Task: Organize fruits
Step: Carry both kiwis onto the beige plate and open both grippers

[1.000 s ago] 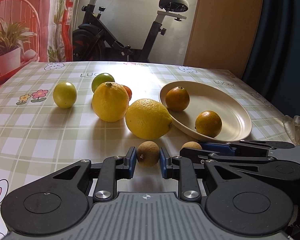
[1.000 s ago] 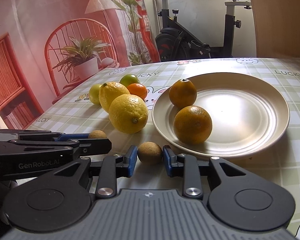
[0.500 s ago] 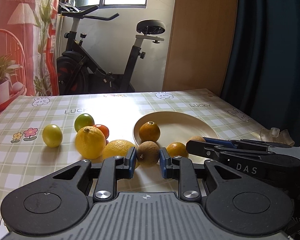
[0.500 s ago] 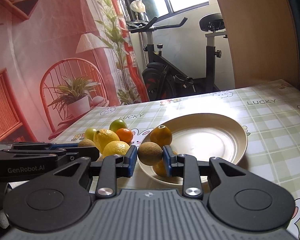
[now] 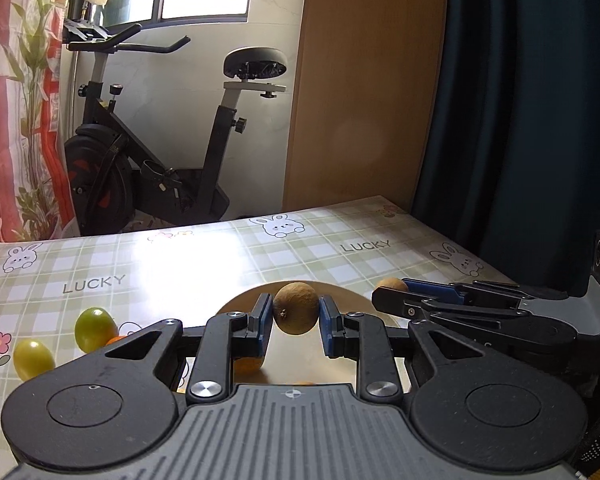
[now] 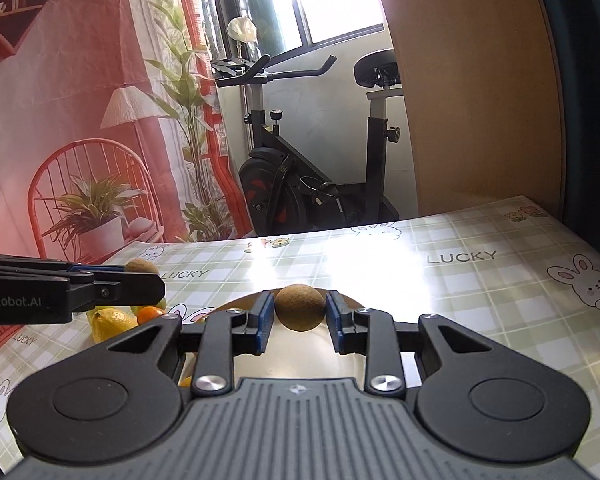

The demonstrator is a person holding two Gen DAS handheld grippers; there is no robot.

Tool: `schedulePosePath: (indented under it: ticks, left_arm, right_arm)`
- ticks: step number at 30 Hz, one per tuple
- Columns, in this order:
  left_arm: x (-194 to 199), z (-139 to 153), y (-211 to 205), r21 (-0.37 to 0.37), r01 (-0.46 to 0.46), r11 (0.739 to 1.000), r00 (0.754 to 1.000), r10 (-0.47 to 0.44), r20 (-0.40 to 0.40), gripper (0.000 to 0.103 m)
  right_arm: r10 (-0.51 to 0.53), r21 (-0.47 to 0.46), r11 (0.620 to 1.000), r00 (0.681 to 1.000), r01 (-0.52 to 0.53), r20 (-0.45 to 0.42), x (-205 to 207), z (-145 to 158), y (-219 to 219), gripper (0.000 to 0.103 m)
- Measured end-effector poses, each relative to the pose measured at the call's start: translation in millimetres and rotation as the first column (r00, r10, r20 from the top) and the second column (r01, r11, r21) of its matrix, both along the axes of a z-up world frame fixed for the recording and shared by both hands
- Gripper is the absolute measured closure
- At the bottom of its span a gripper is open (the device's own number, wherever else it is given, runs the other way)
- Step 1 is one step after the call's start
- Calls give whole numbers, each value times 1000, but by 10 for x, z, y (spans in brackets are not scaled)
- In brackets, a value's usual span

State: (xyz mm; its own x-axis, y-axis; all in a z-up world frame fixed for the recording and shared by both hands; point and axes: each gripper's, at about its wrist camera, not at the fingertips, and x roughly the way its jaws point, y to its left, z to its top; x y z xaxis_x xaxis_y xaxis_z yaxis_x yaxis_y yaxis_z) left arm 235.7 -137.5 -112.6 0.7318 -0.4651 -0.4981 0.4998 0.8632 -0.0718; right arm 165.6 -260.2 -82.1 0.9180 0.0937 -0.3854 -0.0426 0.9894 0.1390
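A: What was seen across the largest surface?

B: A table (image 5: 220,264) was covered by a glossy checked cloth in pale green and white, printed with rabbits, flowers and the word LUCKY; strong glare was thrown over its middle. Behind it an exercise bike (image 5: 160,152) of black metal was stood against a white wall, beside a smooth wooden panel.

A: And the container?

B: A round, shallow plate (image 6: 300,356) with a satin beige finish was seen below both grippers. An orange (image 5: 249,365) was partly glimpsed on it under the left gripper; the rest of its contents were hidden by the gripper bodies.

A: How were the grippers found?

B: The left gripper (image 5: 295,320) was clamped by its blue pads on a small, round, rough-skinned brown fruit (image 5: 295,307), held in the air over the plate. The right gripper (image 6: 299,318) was likewise closed on a second brown fruit (image 6: 299,308) of matte, grainy skin, also lifted above the plate.

A: What was left on the cloth?

B: To the left of the plate a knobbly yellow lemon (image 6: 110,322) was seen, then two smooth green fruits (image 5: 94,329), and a small glossy orange-red fruit (image 6: 150,314) just beside them
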Motion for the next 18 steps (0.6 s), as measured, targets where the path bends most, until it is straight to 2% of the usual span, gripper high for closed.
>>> schedulePosePath:
  ticks: [6, 11, 18]
  left_arm:
    - [473, -228, -180, 5, -15, 1000, 994, 16, -110, 77]
    - [736, -333, -313, 23, -18, 1000, 988, 21, -153, 77]
    - [895, -475, -370, 53, -14, 999, 980, 24, -199, 77]
  right_arm:
    - [2, -61, 998, 1000, -3, -30, 306, -196, -43, 72]
    - [15, -69, 997, 998, -19, -54, 505, -324, -56, 73]
    - [25, -41, 999, 997, -28, -75, 565, -367, -107, 72]
